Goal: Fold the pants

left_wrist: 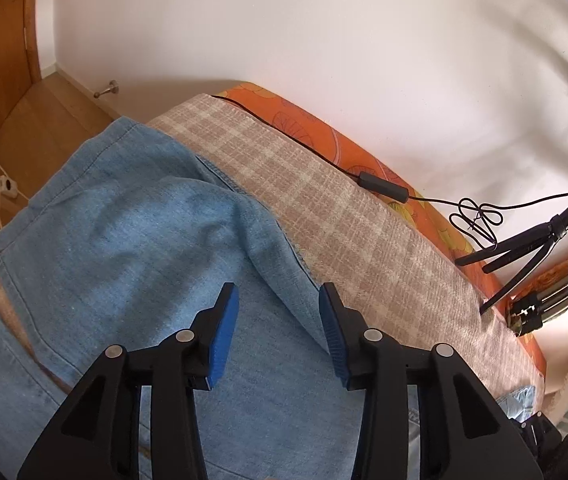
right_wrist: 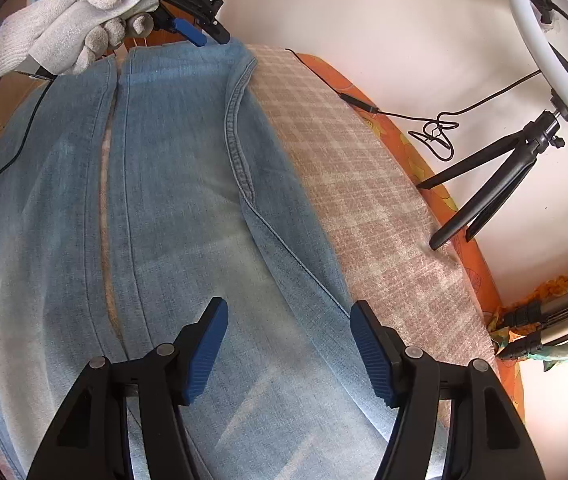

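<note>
Plainly, the pants (right_wrist: 172, 184), a pair of light blue jeans, lie spread along a bed covered by a beige checked blanket (right_wrist: 363, 200), with an orange patterned sheet (right_wrist: 423, 160) showing along the wall-side edge. In the right wrist view the two legs run lengthwise side by side, a narrow strip of blanket visible between them, and one seamed edge curves along the border with the bare blanket.

The right gripper (right_wrist: 287, 312) hovers above the denim with its blue-padded fingers (right_wrist: 206, 354) spread wide and nothing between them. The left gripper (left_wrist: 279, 300) is likewise released, its pads parted over a rumpled, folded-over part of the jeans (left_wrist: 132, 216) near the far end of the bed (the cloth bunches there into soft ridges). From the right wrist view that same left gripper (right_wrist: 210, 38) appears at the far end of the pants, held by a hand in a white knit glove (right_wrist: 68, 20), its tips just over the denim's edge; whether they touch the fabric cannot be told.

A black cable with an inline box (left_wrist: 383, 186) runs along the orange sheet toward a ring light (right_wrist: 543, 32) on a small black tripod (right_wrist: 495, 184), whose legs rest at the edge of the bed beside the white wall. Wooden flooring (left_wrist: 40, 120) shows beyond the bed's end.
</note>
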`<state>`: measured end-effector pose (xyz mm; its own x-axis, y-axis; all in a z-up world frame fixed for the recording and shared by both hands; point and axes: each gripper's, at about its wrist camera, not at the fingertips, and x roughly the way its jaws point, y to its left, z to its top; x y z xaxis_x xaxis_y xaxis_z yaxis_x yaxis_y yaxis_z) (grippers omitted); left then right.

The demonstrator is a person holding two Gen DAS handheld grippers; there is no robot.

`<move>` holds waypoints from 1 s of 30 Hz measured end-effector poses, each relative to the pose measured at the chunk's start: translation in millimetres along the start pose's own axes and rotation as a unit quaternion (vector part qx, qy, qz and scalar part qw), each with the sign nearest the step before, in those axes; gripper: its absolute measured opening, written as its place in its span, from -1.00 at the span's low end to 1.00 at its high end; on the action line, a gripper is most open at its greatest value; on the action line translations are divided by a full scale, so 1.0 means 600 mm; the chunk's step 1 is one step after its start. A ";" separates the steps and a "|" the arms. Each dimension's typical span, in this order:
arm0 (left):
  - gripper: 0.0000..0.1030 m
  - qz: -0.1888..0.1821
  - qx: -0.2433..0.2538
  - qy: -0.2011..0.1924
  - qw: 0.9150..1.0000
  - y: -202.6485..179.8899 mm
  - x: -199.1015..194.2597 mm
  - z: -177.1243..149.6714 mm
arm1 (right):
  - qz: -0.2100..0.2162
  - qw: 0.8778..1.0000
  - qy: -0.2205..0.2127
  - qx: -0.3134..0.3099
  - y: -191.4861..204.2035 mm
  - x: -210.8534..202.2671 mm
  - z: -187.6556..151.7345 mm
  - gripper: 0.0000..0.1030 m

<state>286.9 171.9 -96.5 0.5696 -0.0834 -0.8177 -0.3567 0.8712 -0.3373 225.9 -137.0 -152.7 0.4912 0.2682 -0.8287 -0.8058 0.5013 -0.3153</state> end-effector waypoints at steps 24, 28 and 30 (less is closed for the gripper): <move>-0.91 -0.009 -0.049 -0.019 0.999 -0.002 0.037 0.012 | 0.001 0.999 -0.003 0.038 -0.044 0.022 0.002 -0.94; -0.91 -0.027 -0.043 -0.036 0.998 0.005 -0.016 0.009 | -0.005 0.999 -0.032 0.040 -0.036 -0.043 0.007 -0.95; -0.91 -0.031 -0.036 -0.043 0.998 0.008 -0.043 -0.001 | -0.007 0.998 -0.042 0.035 -0.024 -0.079 0.010 -0.96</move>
<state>270.0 178.0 -77.6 0.6523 -0.0915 -0.7524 -0.3693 0.8285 -0.4210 216.1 -152.3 -106.0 0.5311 0.3266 -0.7819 -0.7744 0.5615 -0.2915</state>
